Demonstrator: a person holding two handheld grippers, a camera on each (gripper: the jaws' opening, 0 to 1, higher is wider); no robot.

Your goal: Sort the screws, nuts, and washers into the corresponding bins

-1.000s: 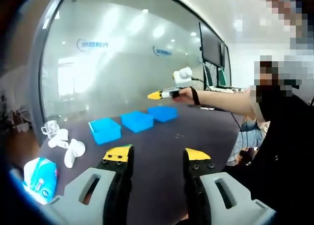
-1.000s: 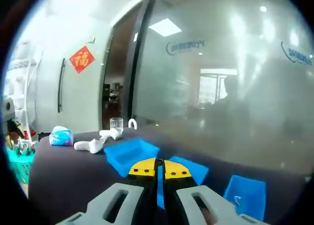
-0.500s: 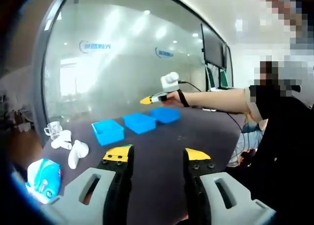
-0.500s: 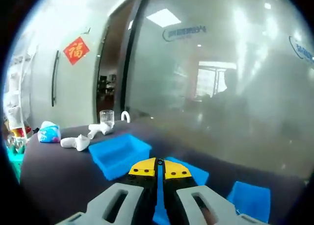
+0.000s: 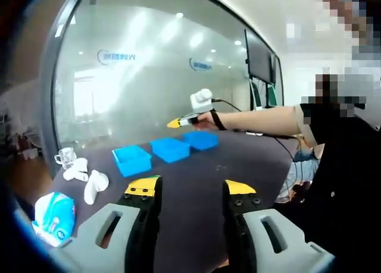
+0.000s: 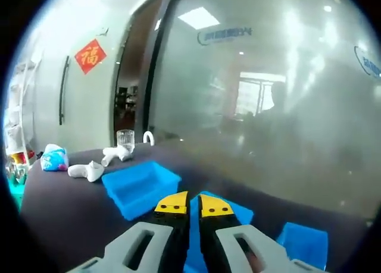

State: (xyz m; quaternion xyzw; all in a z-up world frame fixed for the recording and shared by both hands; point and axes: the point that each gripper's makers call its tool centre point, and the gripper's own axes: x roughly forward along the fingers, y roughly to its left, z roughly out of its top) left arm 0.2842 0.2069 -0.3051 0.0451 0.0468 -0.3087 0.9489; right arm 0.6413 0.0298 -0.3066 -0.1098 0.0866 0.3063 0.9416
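Right gripper (image 6: 189, 205) hovers above the middle blue bin (image 6: 229, 212), jaws nearly closed — contents unclear; left gripper (image 5: 187, 190) gapes wide, empty — sorting looks unfinished.

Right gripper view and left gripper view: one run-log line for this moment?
left claw: open, above table | right claw: nearly closed, over middle blue bin | contents: cannot tell

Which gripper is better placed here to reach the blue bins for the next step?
Right, probably. The right gripper hangs just above the middle blue bin, jaws nearly closed; whether they hold anything cannot be told. The left gripper sits back over bare table, jaws open and empty, far from the bins.
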